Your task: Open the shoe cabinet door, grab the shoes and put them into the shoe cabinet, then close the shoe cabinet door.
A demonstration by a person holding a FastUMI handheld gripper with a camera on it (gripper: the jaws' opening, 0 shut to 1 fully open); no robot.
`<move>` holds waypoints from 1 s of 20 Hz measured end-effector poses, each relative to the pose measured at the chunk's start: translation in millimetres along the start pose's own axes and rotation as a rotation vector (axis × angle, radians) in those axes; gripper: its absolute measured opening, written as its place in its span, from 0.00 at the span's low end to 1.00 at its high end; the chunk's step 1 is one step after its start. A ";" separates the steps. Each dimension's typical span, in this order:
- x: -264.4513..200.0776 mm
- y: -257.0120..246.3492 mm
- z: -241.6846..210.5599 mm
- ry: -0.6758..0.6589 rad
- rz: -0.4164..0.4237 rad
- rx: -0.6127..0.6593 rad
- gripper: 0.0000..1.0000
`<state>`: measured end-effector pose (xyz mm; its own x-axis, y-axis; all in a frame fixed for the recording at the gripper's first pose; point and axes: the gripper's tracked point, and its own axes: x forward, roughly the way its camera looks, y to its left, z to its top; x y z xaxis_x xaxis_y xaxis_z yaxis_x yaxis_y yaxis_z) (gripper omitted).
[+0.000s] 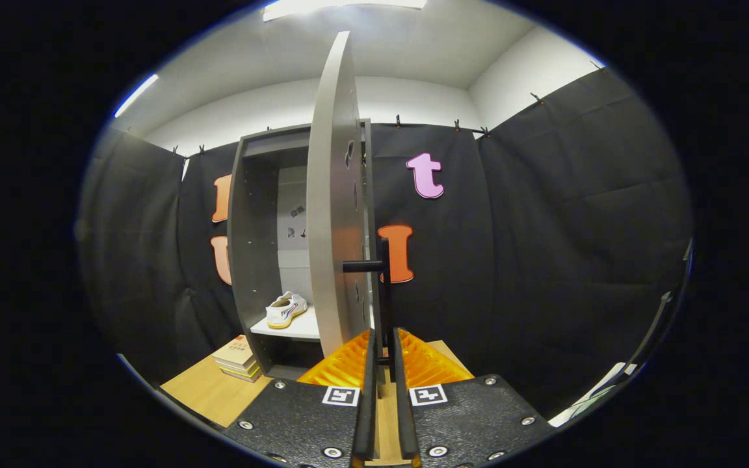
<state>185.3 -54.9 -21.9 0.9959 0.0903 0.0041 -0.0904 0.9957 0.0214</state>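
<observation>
The gripper (384, 354) is pinching the door's handle (382, 292), fingers clenched on it, so the door (335, 195) can swing shut; a shoe (285, 310) is sitting on the cabinet (251, 247) shelf.

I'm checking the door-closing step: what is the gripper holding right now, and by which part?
The gripper is shut on the door handle, pinching the lower end of its vertical black bar. The cabinet door stands open.
</observation>
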 end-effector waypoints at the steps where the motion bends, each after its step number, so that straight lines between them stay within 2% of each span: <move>1: -2.0 -3.1 -2.0 0.004 -0.009 -0.009 0.14; 4: -11.2 -2.8 -0.5 0.001 -0.026 -0.015 0.07; 6: -16.2 -7.5 -2.4 0.005 -0.052 -0.029 0.07; 10: -28.4 16.5 -8.8 -0.003 -0.061 -0.012 0.08; 12: -30.8 45.5 -24.3 0.036 -0.008 0.007 0.15; 15: -36.6 65.0 -47.4 0.088 -0.015 0.009 0.20; 18: -39.9 97.3 -75.7 0.136 0.007 0.021 0.36; 20: -40.9 118.6 -97.0 0.170 0.034 0.016 0.40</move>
<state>134.1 61.6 -116.5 0.9783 0.1273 -0.1637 -0.1224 0.9917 0.0396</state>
